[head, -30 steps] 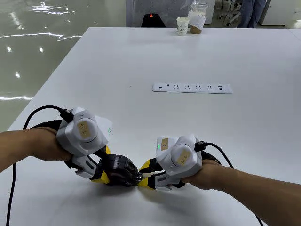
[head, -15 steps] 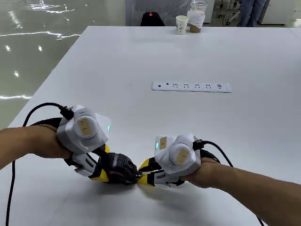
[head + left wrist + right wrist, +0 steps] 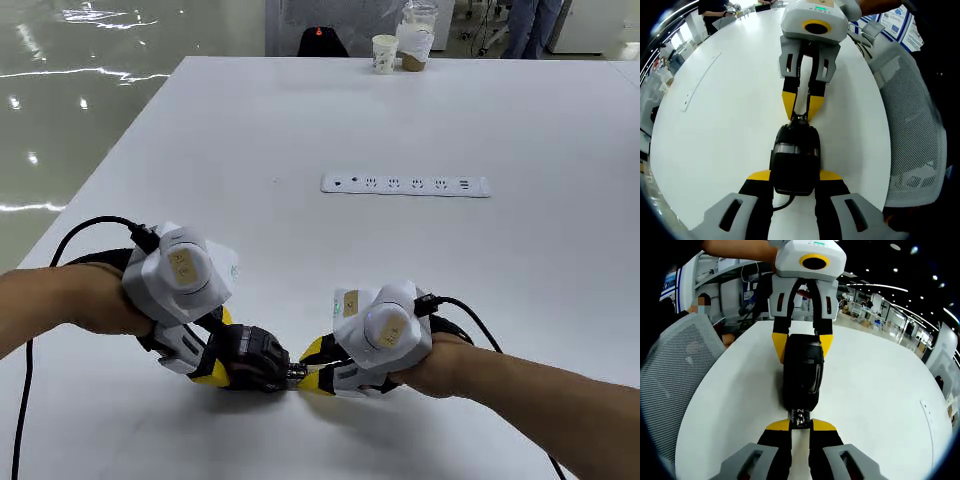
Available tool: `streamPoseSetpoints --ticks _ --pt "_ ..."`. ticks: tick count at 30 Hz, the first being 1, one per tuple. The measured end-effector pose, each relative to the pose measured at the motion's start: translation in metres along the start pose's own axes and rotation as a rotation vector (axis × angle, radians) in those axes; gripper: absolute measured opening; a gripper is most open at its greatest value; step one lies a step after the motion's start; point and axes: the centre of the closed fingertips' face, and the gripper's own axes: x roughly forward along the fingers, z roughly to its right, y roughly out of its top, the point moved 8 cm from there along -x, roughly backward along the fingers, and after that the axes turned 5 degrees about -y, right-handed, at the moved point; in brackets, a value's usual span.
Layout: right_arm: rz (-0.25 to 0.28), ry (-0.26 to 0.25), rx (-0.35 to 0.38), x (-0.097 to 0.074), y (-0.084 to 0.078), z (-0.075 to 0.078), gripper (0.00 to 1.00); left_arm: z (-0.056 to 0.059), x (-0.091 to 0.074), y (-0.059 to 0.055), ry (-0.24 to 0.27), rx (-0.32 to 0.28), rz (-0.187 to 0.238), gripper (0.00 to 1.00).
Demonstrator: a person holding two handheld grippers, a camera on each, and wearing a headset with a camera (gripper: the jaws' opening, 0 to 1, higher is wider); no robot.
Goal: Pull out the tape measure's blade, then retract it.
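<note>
— Worst case from here?
— Probably losing the blade [image 3: 800,415] out of the right claw [image 3: 801,426] on the first tug, given so thin a bite on so short a stub. Then snapping back inside, most likely.

— Anything else to fear?
— Dragging the whole tape measure [image 3: 794,160] across the white counter [image 3: 400,120] instead of drawing it open, through too light a grip with the left claw [image 3: 795,175]. Kinking the blade by pulling off line. Or letting go too fast on the return and whipping it home.

— And the hold right now?
— Clamped across the black tape measure with the left claw, yellow tips pressed on both flanks. Pinched almost together on the blade's very tip with the right claw, nose to nose with the left.

— Position relative to each claw?
— Seated between the left claw's tips, low on the counter by the look of it, with the mouth end poking out ahead of them. Just beyond the right claw's tips, touching at the blade tip alone. Barely drawn out; pulling not yet begun, judging by that.
</note>
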Motion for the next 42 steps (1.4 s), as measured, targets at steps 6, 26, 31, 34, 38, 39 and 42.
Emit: streamPoseSetpoints --ticks 6,26,31,34,38,39,42 --pt "-0.007 0.001 -0.002 -0.004 -0.004 0.001 0.08 0.0 0.0 0.0 -0.002 -0.003 -0.003 0.25" --pt "-0.027 -0.008 -0.004 -0.022 -0.02 0.001 0.08 0.0 -0.001 0.001 -0.007 -0.015 -0.006 0.26" --pt "-0.035 -0.014 -0.007 -0.029 -0.024 0.001 0.08 0.0 -0.001 0.001 -0.01 -0.019 -0.006 0.26" --pt "-0.04 -0.017 -0.006 -0.032 -0.027 0.002 0.08 0.0 -0.001 0.001 -0.01 -0.021 -0.006 0.26" --pt "-0.047 -0.02 -0.003 -0.037 -0.031 0.002 0.08 0.0 -0.001 0.001 -0.011 -0.023 -0.006 0.26" --pt "-0.048 -0.02 -0.002 -0.038 -0.032 0.002 0.08 0.0 -0.001 0.002 -0.011 -0.023 -0.006 0.26" --pt "-0.052 -0.021 0.0 -0.041 -0.034 0.002 0.08 0.0 -0.001 0.001 -0.012 -0.023 -0.007 0.26"
